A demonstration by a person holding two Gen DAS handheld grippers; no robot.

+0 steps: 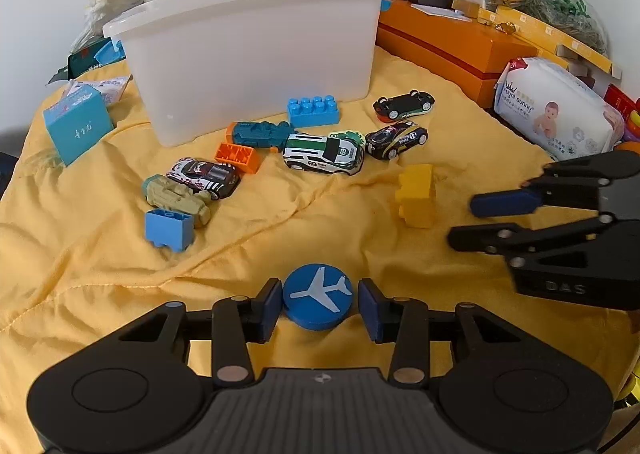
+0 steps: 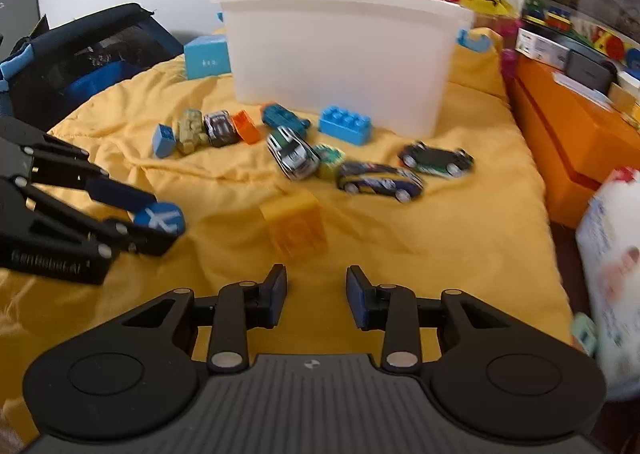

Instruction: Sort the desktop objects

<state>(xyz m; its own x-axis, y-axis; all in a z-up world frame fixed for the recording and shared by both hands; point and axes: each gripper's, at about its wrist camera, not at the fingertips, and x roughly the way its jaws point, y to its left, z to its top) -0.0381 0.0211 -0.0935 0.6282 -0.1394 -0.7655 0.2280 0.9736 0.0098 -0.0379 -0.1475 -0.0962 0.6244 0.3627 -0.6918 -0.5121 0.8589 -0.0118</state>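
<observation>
A blue disc with a white plane [image 1: 318,296] sits between the pads of my left gripper [image 1: 319,308]; narrow gaps show on both sides, so the jaws are open around it. It also shows in the right wrist view [image 2: 160,217]. My right gripper [image 2: 316,294] is open and empty, just short of a yellow block [image 2: 294,223], which also shows in the left wrist view [image 1: 416,195]. Toy cars [image 1: 324,153] [image 1: 396,139] [image 1: 404,105] [image 1: 202,175], blue bricks [image 1: 314,111] [image 1: 168,230] and an orange brick [image 1: 236,157] lie on the yellow cloth [image 1: 100,262] before a white bin [image 1: 248,53].
A blue carton [image 1: 76,125] stands left of the bin. An orange box [image 1: 452,49] and a wipes pack [image 1: 556,109] line the right side. A dark bag [image 2: 92,49] lies at the far left in the right wrist view. Clutter fills the back.
</observation>
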